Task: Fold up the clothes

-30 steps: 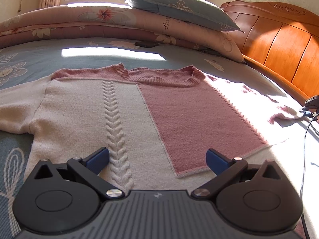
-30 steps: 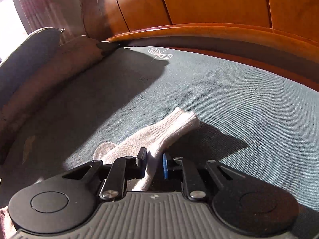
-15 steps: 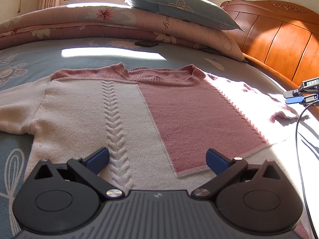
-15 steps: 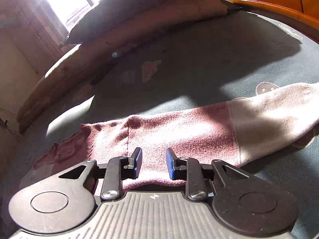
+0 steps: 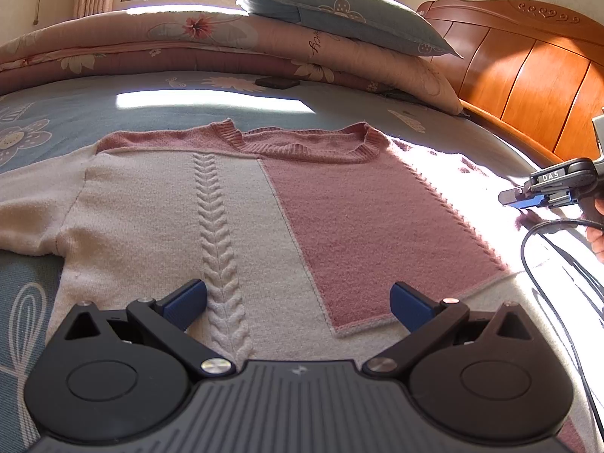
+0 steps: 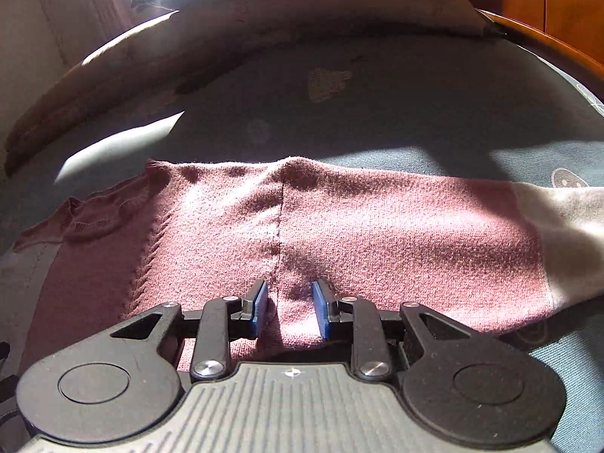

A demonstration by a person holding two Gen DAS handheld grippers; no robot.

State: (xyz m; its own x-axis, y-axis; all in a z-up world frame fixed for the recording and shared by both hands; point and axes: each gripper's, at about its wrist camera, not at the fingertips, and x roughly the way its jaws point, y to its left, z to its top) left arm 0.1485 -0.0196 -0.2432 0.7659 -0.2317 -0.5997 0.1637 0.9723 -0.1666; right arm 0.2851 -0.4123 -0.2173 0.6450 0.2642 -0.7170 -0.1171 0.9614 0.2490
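A pink and cream knit sweater (image 5: 264, 226) lies flat, front up, on the blue bedsheet (image 5: 113, 120), neckline away from me. My left gripper (image 5: 298, 302) hovers over its hem, open wide, with nothing between the blue pads. My right gripper (image 6: 290, 307) is over the pink sleeve (image 6: 377, 234) at the shoulder seam (image 6: 280, 226). Its jaws stand a little apart and the seam runs through the gap, but the pads do not press the knit. The sleeve's cream cuff end (image 6: 566, 234) trails off right. In the left wrist view the right gripper (image 5: 517, 199) shows at the right edge.
A folded floral quilt (image 5: 188, 49) with a blue pillow (image 5: 339, 11) on it lies along the far side. The wooden headboard (image 5: 528, 87) stands at the right. A dark flat object (image 5: 277, 82) rests on the sheet beyond the sweater. A black cable (image 5: 547, 264) hangs from the right gripper.
The right gripper let go of the cream cuff, swung along the sleeve to the shoulder seam, and its jaws widened. The left gripper has not moved.
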